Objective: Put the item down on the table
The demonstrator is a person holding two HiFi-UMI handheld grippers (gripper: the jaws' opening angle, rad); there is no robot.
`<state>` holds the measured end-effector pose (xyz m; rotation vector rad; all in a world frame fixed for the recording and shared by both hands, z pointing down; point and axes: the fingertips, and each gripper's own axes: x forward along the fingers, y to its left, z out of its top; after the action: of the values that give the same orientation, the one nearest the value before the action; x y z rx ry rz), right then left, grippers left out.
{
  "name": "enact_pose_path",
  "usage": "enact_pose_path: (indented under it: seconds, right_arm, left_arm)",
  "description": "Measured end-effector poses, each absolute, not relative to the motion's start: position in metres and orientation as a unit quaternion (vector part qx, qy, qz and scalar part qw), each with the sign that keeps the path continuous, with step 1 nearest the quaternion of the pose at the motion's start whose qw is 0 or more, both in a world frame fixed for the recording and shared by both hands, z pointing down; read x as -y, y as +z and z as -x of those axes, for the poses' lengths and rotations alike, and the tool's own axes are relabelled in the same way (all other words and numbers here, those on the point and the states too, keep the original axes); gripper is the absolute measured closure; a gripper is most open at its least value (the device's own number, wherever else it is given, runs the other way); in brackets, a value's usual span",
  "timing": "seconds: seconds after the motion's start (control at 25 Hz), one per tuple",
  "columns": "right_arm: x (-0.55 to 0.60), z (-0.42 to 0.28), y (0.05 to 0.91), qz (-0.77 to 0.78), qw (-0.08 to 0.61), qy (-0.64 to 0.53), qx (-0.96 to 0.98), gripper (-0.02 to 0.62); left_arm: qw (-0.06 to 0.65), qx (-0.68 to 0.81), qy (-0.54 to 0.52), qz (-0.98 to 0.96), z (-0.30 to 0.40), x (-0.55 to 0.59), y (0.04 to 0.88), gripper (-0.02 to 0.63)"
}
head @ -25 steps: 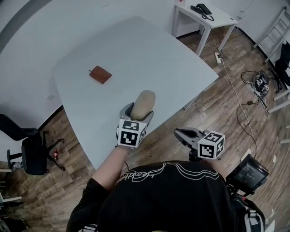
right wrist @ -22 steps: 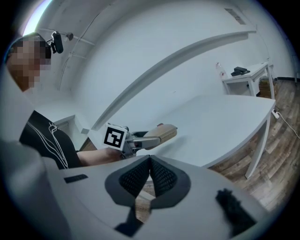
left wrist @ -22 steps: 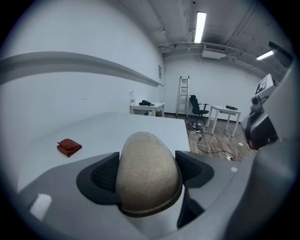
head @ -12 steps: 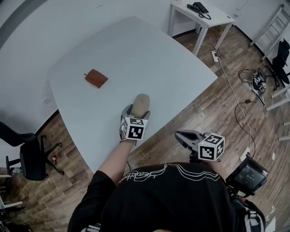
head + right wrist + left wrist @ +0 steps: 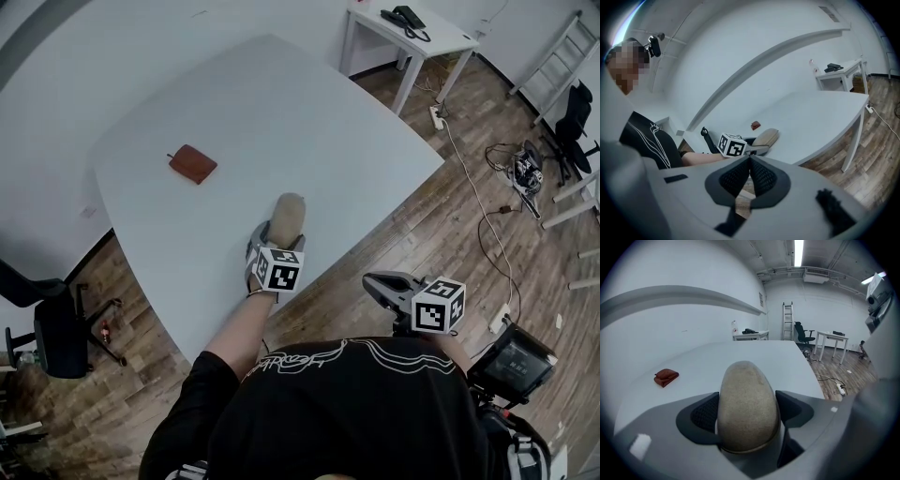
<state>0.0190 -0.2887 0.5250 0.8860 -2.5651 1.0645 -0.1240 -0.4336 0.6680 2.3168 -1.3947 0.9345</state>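
Lower and smaller in the head view than a second ago, the left tongs (image 5: pixel 278 246) have sunk toward the desk (image 5: pixel 281 103) near its front edge, the arm stretched farther out, while the right tongs (image 5: pixel 372 279) have kept their place off the desk, over the wooden floor (image 5: pixel 450 234) in front of the person's black shirt (image 5: pixel 347 412). The left tongs stand wide and pinch the beige oval item (image 5: pixel 286 217) from both sides, its rounded end pointing out past the pads toward the middle of the desk. Whether the item touches the white surface cannot be told. The right tongs are pressed together with nothing between them. A small reddish-brown folded thing (image 5: pixel 192 164) lies flat on the desk, well apart from the item, toward the far left. A smaller white side table (image 5: pixel 427 37) stands beyond the far right corner, and a black chair (image 5: pixel 52 323) stands on the floor at the left.
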Motion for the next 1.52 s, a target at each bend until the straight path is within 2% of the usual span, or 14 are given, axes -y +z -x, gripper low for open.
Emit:
enact_pose_path:
  seconds: [0.2,0.4,0.76,1.12,1.24,1.36,1.52]
  right_arm:
    - [0.289,-0.017,0.525,-0.294,0.123,0.364,0.875,0.591]
    - [0.289,-0.011,0.522,-0.284,0.128,0.356,0.881,0.591]
    - [0.263,0.004,0.516,-0.255,0.122,0.341,0.897,0.591]
    - [0.192,0.002,0.489,-0.218,0.091,0.313,0.920,0.591]
    - [0.156,-0.004,0.480,-0.209,0.082,0.302,0.927,0.591]
    - [0.119,-0.012,0.473,-0.204,0.073,0.292,0.931,0.591]
    - [0.066,-0.031,0.463,-0.200,0.065,0.290,0.934,0.591]
  left_arm:
    - [0.147,0.476,0.316,-0.807,0.120,0.434,0.667,0.214]
    - [0.152,0.467,0.303,-0.817,0.120,0.427,0.657,0.156]
    - [0.218,0.486,0.258,-0.806,0.141,0.371,0.610,0.175]
    - [0.254,0.413,0.160,-0.860,0.083,0.236,0.521,0.382]
    - [0.255,0.386,0.144,-0.875,0.060,0.182,0.500,0.474]
    - [0.254,0.367,0.133,-0.885,0.044,0.137,0.477,0.594]
    - [0.247,0.357,0.123,-0.892,0.024,0.073,0.456,0.600]
